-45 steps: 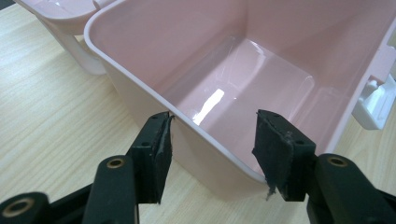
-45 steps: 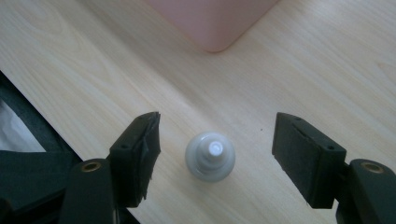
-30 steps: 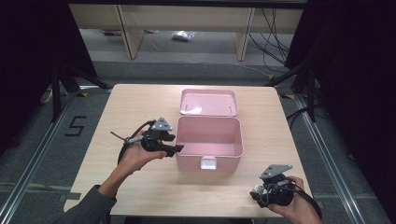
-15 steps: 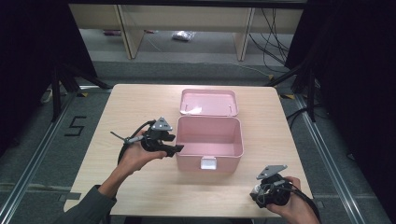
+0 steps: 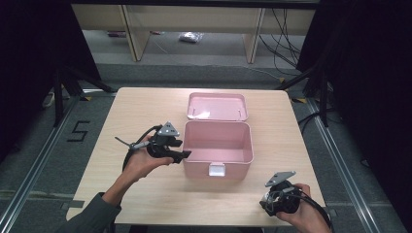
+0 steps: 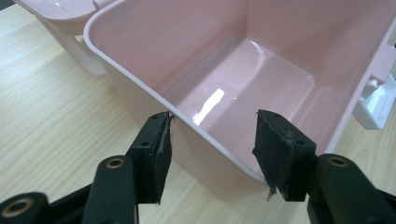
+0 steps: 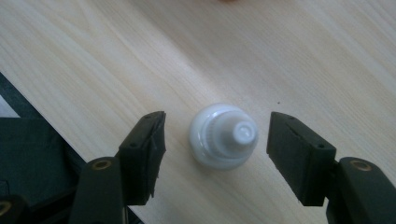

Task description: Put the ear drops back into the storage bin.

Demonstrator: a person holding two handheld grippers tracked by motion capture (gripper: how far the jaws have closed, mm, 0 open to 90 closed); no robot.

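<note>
Small white plastic bottle point(image 7: 224, 136), light, stiff, likely slippery: best gripped around ribbed cap by wide-open, empty right claw point(image 7: 217, 149) straddling it.

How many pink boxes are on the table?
1. The pink box sits open near the middle of the table, its lid flipped back behind it. The left gripper has its jaws open across the box's near wall.

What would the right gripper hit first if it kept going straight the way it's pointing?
Most likely the small white cap, which stands on the table centred between the open jaws of the right gripper. How far off is unclear.
</note>
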